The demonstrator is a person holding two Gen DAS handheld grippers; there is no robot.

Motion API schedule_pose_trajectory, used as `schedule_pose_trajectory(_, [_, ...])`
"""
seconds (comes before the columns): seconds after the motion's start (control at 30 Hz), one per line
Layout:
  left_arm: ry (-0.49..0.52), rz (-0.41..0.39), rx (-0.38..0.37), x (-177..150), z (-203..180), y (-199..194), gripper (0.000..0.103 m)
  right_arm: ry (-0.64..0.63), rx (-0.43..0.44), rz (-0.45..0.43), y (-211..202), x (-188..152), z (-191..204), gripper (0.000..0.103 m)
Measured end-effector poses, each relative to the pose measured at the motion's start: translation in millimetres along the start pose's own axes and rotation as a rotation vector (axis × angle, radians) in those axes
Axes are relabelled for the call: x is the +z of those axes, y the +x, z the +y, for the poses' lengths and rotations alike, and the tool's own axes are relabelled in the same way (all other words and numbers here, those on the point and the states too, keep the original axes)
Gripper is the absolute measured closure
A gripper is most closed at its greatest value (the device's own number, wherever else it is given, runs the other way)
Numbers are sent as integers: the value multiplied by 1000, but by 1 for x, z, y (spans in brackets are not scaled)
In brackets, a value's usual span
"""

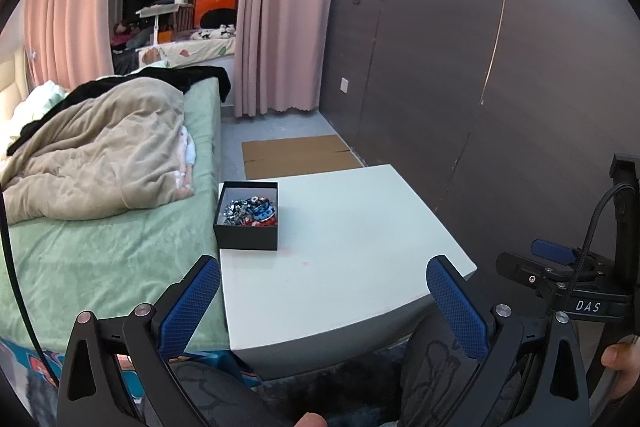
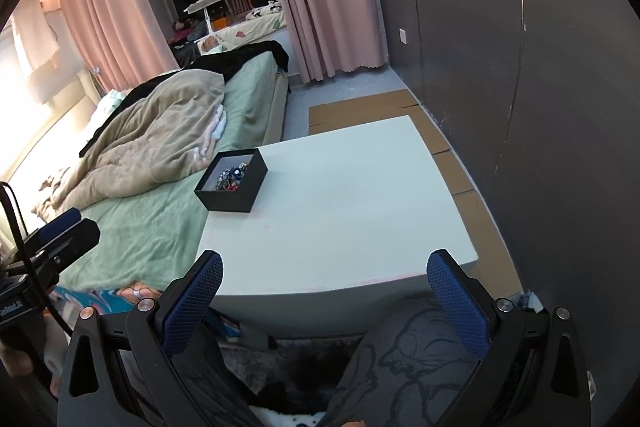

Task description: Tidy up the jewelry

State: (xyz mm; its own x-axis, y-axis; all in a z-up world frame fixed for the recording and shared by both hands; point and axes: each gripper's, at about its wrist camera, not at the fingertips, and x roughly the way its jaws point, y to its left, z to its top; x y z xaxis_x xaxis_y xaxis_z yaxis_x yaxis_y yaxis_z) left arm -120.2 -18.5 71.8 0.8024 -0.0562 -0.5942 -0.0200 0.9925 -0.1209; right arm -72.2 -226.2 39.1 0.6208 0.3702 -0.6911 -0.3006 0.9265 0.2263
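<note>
A small black box (image 1: pixel 247 235) (image 2: pixel 236 193) stands at the far left corner of a low white table (image 1: pixel 352 251) (image 2: pixel 348 211). Inside it lies a tangled heap of jewelry (image 1: pixel 251 211) (image 2: pixel 233 176), silvery with blue and red pieces. My left gripper (image 1: pixel 322 269) hangs open above the table's near edge, well short of the box, nothing between its blue pads. My right gripper (image 2: pixel 325 265) is open too, over the near edge, empty. The right tool's body (image 1: pixel 576 283) shows at the right of the left wrist view; the left tool (image 2: pixel 48 247) shows at the left of the right wrist view.
A bed (image 1: pixel 108 251) with a green sheet and a beige quilt (image 1: pixel 100 163) presses against the table's left side. A dark panelled wall (image 1: pixel 500 87) runs along the right. Flattened cardboard (image 1: pixel 296 155) lies on the floor beyond the table. A person's patterned trouser knees (image 2: pixel 416 359) sit under both grippers.
</note>
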Motion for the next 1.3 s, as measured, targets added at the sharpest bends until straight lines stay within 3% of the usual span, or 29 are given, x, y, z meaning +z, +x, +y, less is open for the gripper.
schedule_pose_trajectory(1.3, [-10, -9, -22, -8, -1, -13, 0, -32, -18, -65, -26, -7, 1, 1])
